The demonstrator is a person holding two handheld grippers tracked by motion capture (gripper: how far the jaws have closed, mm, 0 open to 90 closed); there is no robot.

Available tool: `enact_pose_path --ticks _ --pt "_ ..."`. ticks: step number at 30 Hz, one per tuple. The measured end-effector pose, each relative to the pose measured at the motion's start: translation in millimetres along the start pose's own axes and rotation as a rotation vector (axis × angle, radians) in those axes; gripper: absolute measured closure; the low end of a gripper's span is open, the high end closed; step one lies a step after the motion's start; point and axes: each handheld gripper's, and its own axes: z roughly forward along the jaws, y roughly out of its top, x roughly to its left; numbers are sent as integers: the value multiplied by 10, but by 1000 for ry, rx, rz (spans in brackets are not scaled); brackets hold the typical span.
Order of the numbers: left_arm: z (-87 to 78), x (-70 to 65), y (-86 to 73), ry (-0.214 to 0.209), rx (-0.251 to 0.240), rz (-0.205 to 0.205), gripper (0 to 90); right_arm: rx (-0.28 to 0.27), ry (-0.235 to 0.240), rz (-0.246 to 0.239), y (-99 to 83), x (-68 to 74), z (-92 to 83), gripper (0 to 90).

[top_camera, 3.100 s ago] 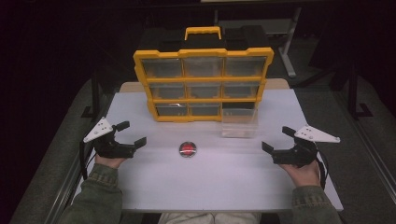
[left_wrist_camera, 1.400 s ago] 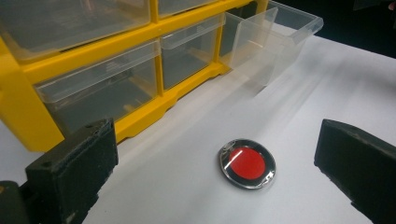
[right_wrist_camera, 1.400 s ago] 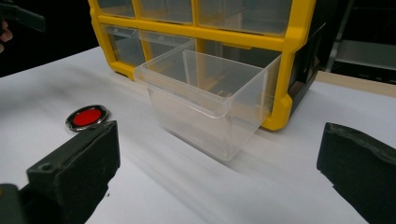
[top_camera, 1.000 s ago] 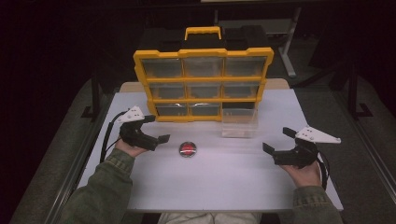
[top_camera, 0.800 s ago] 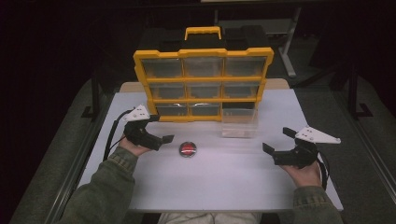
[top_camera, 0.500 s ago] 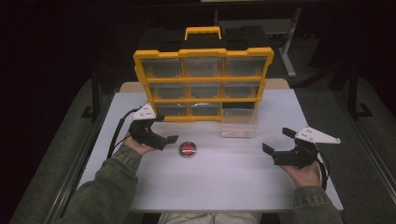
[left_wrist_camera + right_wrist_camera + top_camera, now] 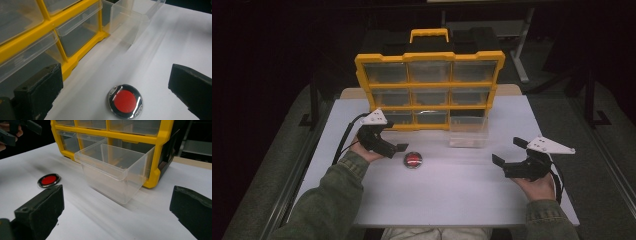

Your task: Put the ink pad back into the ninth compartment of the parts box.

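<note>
left claw (image 7: 396, 148) sits just beside the red disc (image 7: 413, 160) now, and that's the relation to watch: from the organizer (image 7: 429, 90), the disc lies out in front of its lower row on the open counter (image 7: 452, 200), and the left claw is on the disc's left, nose pointed toward it. in the left gripper view the disc (image 7: 125, 100) lies flat between the two black jaws, a bit nearer the camera than their tips, not touched by either; jaws spread wide, nothing held. the disc is round, chrome rim with a red face, so no long axis to line up on; any approach angle looks as good as another, the trouble being how thin and flat it lies. right claw (image 7: 509, 158) is well apart from the disc, off past the pulled-out clear drawer (image 7: 468, 131) on the organizer's right end, also spread and empty; its own view looks at that drawer (image 7: 115, 172) with the disc (image 7: 48, 180) far off to one side. so the left hand is clearly the nearer one. compared with three seconds back, the left claw has travelled in from the counter's left edge to the disc's side; the right claw, disc and drawer sit where they were.
</note>
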Motion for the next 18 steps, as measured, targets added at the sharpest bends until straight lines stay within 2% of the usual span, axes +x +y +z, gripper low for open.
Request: enact_pose_path --ticks 14,15,18 --pt "212 -47 73 -29 61 37 0 8 6 -7 -7 2 8 0" --pt "240 -61 81 -26 70 55 0 9 6 -8 -8 3 9 0" --pt "268 -70 84 -26 79 66 0 10 7 -9 -11 4 11 0"
